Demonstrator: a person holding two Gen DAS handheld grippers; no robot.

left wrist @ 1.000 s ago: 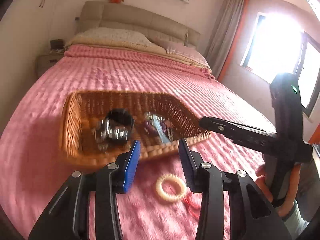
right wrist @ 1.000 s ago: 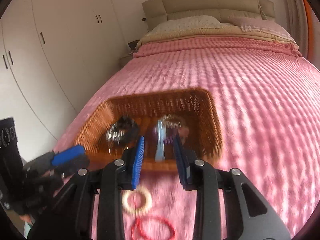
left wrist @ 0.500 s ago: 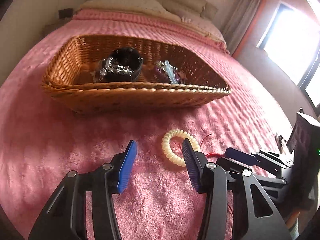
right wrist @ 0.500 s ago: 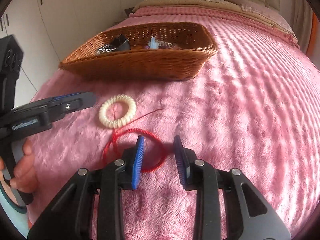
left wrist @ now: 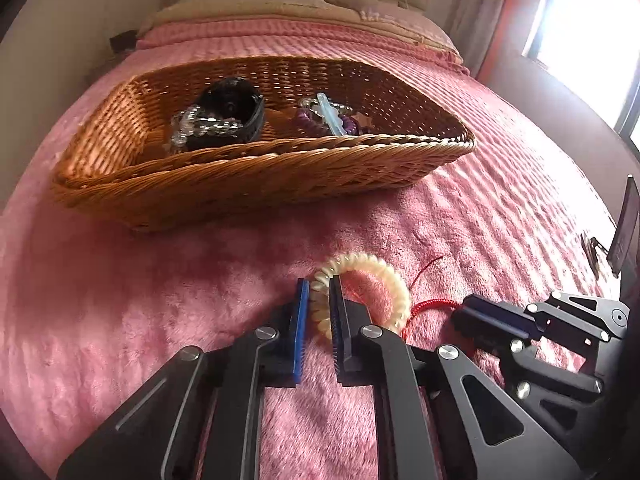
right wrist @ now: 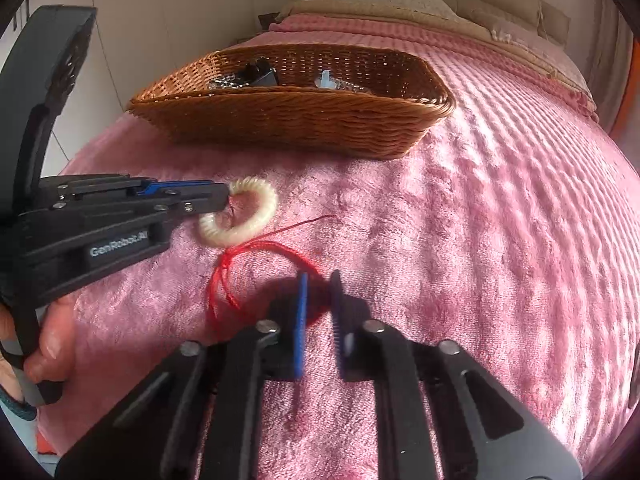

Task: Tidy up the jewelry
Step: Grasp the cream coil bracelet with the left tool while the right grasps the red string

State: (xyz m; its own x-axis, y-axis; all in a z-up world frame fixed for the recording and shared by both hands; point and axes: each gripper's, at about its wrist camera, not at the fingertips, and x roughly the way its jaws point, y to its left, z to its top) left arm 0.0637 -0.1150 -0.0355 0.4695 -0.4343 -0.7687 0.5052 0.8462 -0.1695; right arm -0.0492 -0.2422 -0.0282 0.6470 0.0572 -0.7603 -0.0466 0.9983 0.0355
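A cream spiral hair tie (left wrist: 384,276) lies on the pink bedspread in front of a wicker basket (left wrist: 256,176). My left gripper (left wrist: 319,286) is shut on the tie's left side; it also shows in the right wrist view (right wrist: 224,200) pinching the tie (right wrist: 256,220). A red string bracelet (right wrist: 260,256) lies just beside the tie. My right gripper (right wrist: 318,280) is down on the bracelet's near right part, jaws closed on the cord; in the left wrist view (left wrist: 464,312) it holds the red cord (left wrist: 432,304). The basket (right wrist: 292,116) holds a black band with clear beads (left wrist: 224,120) and purple and pale blue pieces (left wrist: 328,114).
The pink bedspread (right wrist: 500,220) stretches to the right and back toward pillows (left wrist: 256,0) and a headboard. White wardrobe doors (right wrist: 168,12) stand left of the bed. A bright window (left wrist: 592,20) is at the right.
Both grippers have dropped to the bedspread and closed. The left one has closed on the cream tie, the right one on the red bracelet.
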